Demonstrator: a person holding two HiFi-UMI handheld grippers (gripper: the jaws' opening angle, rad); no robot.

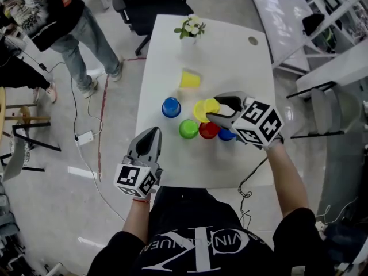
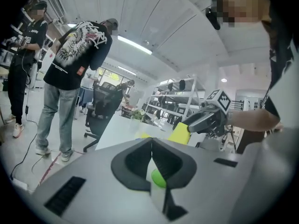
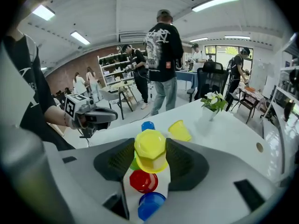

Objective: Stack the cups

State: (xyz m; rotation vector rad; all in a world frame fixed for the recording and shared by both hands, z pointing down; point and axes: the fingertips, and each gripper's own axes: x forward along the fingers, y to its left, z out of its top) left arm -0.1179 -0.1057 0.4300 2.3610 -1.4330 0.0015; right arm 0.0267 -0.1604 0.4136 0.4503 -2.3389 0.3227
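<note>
Our right tongs (image 1: 211, 109) pinch a yellow cup (image 1: 203, 109), held clear above the counter (image 1: 230, 56) over the red cup (image 1: 208, 130) and green cup (image 1: 188, 129) (a blue cup (image 1: 226, 134) sits just beside the red). Our left tongs (image 1: 152, 134) hover pressed together, empty, at the counter's near edge.

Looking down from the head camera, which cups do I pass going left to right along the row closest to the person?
green cup → red cup → blue cup
</note>
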